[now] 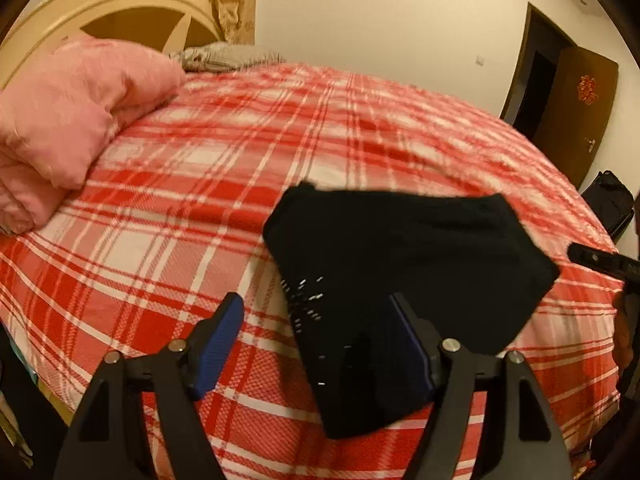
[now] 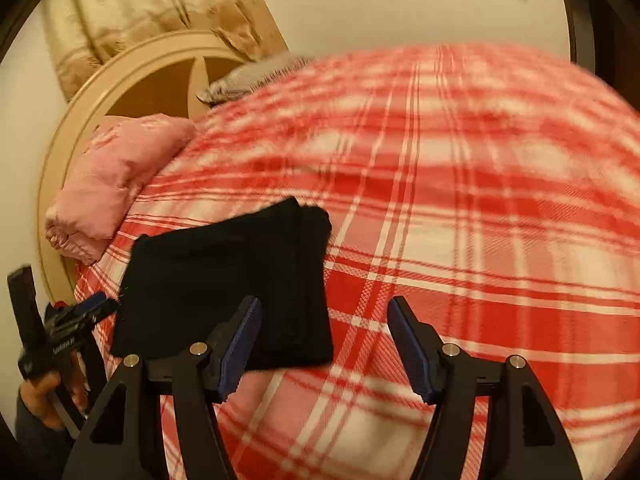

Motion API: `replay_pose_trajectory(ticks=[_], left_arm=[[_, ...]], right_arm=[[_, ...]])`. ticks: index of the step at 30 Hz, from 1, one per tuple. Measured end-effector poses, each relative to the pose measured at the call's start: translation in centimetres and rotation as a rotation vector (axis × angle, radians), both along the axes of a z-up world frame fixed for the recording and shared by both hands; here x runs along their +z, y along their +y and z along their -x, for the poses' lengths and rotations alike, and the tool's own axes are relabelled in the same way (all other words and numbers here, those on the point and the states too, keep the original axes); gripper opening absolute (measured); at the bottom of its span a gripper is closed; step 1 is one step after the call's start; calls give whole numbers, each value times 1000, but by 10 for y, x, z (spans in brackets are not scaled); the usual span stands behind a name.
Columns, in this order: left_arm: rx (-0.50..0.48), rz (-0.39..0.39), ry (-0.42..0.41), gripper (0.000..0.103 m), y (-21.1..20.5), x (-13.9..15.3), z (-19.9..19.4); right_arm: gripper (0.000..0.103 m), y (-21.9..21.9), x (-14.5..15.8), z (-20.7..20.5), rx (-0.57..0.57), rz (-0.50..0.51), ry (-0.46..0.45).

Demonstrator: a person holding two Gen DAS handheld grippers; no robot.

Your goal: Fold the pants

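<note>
The black pants [image 1: 404, 264] lie folded into a compact wad on the red plaid bed [image 1: 240, 152]. In the left wrist view my left gripper [image 1: 318, 308] is open and empty, hovering over the pants' near left edge. In the right wrist view the pants [image 2: 228, 280] lie left of centre, and my right gripper [image 2: 324, 312] is open and empty beside their right edge. The left gripper [image 2: 96, 306] shows at the far left, at the pants' left corner. The right gripper's tip [image 1: 600, 260] shows at the right edge of the left wrist view.
A folded pink quilt [image 1: 68, 120] lies at the head of the bed by the cream headboard [image 1: 120, 4], with a grey pillow [image 1: 228, 56] behind it. A brown door [image 1: 576, 108] stands open at the right. A dark bag [image 1: 612, 200] sits on the floor.
</note>
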State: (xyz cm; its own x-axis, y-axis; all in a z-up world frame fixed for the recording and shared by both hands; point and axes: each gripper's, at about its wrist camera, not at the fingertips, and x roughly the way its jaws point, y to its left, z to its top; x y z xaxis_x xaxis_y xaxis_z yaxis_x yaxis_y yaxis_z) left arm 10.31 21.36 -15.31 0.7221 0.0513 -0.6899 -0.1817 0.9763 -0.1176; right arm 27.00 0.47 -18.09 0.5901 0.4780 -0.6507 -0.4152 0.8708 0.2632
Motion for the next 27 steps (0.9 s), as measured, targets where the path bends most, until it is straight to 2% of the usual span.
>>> replay_pose_trajectory(ticks=[5,8,11,15,27], left_arm=[[-23,-25,-76,80,-20,32,12],[-35,-24,-121,82,-31,49,20],[-44,-30,-157,85,-39,63,27],[-61,-41,-199,89,-51,79,37],[-69,-68,-210,89,-59,82,41]], right_arm=[[67,-19,36,58,-12,76,-163],[67,-31,53,86,-37,84,-236],[68,-41,65,103,-45,48,-270],[69,-41,78,114,-47,72,-328],[69,-46,87,127,-48,56,-372]])
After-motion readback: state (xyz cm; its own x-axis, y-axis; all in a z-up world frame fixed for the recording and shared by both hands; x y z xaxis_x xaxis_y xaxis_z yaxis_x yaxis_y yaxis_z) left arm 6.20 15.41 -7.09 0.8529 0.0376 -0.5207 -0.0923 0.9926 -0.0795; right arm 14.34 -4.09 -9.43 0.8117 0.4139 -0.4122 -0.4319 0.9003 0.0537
